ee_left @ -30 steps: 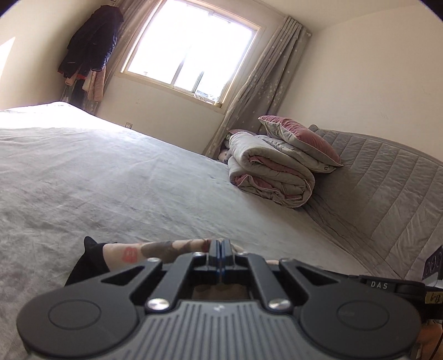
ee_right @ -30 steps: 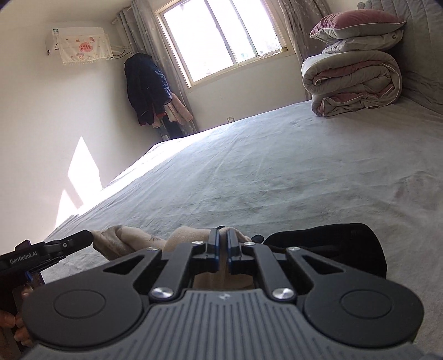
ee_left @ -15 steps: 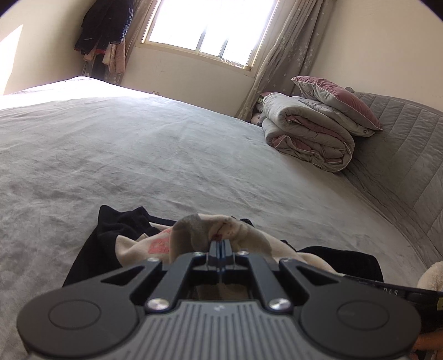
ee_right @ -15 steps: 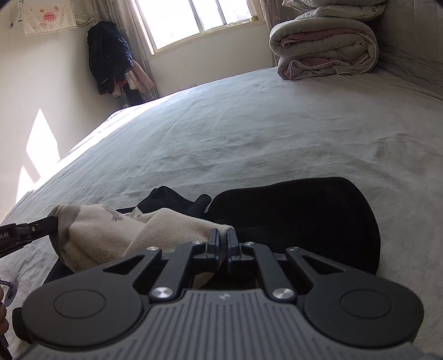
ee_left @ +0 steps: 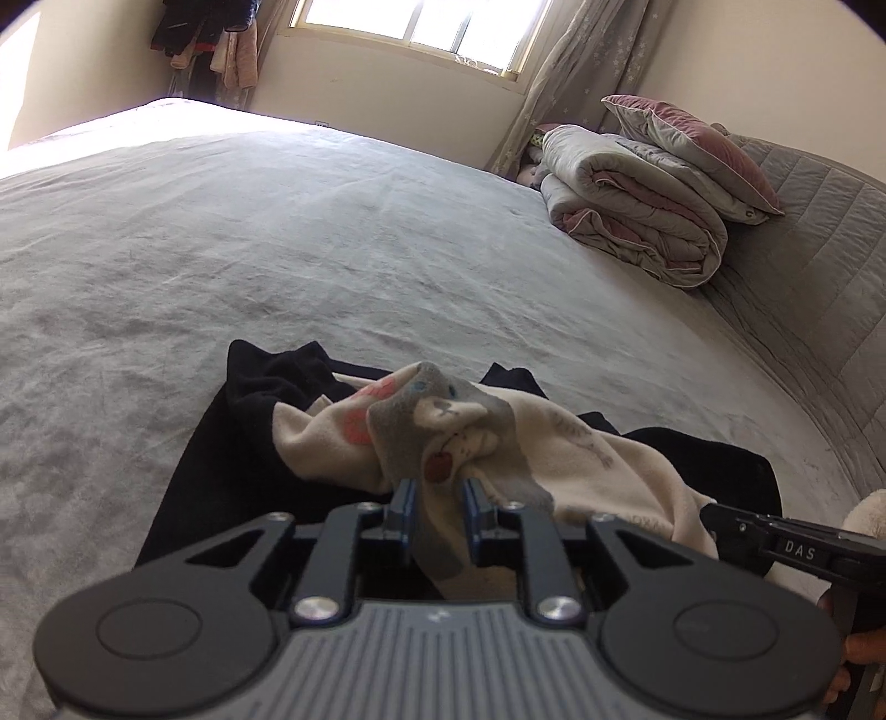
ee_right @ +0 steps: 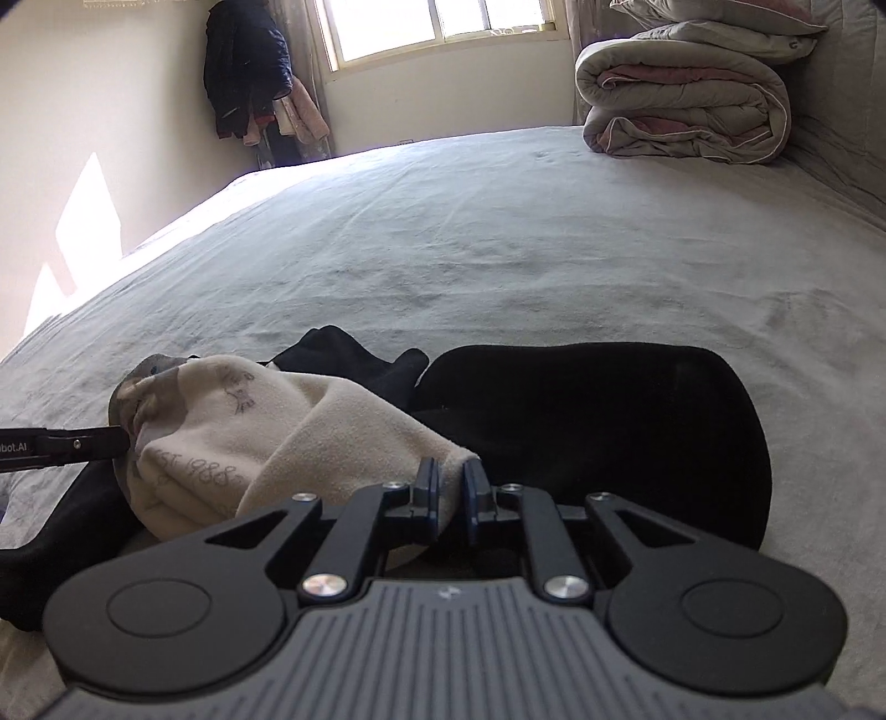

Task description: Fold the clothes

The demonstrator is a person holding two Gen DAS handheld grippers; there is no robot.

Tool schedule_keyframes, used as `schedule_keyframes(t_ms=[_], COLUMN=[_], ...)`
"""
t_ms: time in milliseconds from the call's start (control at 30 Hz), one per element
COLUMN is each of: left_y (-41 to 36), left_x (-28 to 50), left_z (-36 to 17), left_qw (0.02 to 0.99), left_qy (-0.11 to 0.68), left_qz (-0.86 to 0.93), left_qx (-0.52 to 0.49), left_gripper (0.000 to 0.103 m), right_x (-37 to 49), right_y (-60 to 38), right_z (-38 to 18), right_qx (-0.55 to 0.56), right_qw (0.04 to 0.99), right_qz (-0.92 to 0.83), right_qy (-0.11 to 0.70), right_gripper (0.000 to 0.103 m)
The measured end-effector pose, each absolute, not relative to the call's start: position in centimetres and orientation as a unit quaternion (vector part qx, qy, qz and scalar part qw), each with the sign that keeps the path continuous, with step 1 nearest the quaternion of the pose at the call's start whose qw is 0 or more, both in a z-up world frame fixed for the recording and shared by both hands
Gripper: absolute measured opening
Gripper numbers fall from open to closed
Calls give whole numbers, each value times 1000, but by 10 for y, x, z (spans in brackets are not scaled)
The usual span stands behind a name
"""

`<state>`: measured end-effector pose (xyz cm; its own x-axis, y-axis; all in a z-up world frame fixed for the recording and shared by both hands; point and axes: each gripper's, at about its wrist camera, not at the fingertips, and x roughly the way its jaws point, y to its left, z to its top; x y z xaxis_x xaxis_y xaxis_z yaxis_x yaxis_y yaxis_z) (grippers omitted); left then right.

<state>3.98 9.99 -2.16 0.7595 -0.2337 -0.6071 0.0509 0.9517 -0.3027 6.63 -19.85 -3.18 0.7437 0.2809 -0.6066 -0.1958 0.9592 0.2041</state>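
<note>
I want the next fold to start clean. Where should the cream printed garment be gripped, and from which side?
Probably the cream garment at its two near corners, approached from the near edge of the bed. It lies bunched across the black garment, and each opening gripper, left gripper and right gripper, has a corner between its fingers.

Glowing at twelve o'clock, a sunlit window (ee_left: pixel 410 33); spreading below, a grey bed (ee_left: pixel 277 232); sitting at two o'clock, a folded quilt (ee_left: pixel 631 205); hanging at eleven, dark coats (ee_right: pixel 246 66).

Lower part of the cream garment (ee_left: pixel 554 459) behind the left gripper (ee_left: pixel 437 498) body; hanging clothes (ee_left: pixel 205 33) cropped above.
</note>
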Motion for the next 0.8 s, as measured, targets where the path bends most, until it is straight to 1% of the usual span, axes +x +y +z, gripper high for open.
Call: schedule_keyframes(t_ms=[33,67,100,167,333,467,500,533,567,600,667,767,800], left_y=[104,107,111,117,126,118,113,111,110,109,107,110,112], left_x=[36,33,31,29,24,22,21,22,23,24,26,35,38], left_z=[-19,-17,-16,-16,-28,-44,-50,-53,-54,-56,-59,-57,-57], left_qw=[929,930,930,925,914,905,906,907,909,911,914,915,915], left_qy=[338,340,344,363,400,421,421,418,415,411,404,403,404], left_qz=[-69,-61,-54,-42,-33,-49,-45,-38,-32,-25,-12,-1,2], left_qx=[-131,-126,-120,-103,-69,-31,-15,-4,2,8,20,11,6], left_gripper=[36,39,42,61,66,66,66,62,52,47,34,24,23], right_x=[65,63,61,56,44,41,42,42,42,44,45,45,45], right_y=[-199,-200,-200,-198,-186,-177,-175,-174,-172,-171,-168,-166,-166], right_z=[-29,-27,-24,-19,-16,-22,-25,-29,-32,-36,-43,-50,-52], right_qx=[69,77,83,90,79,69,67,66,66,66,64,58,55], right_qw=[930,928,927,923,916,908,906,904,902,900,896,893,893], right_qz=[133,139,148,162,185,195,196,196,196,196,196,193,192], right_qy=[335,336,335,336,348,364,368,375,378,384,392,402,404], right_gripper=[29,36,46,46,47,48,48,48,48,48,49,49,49])
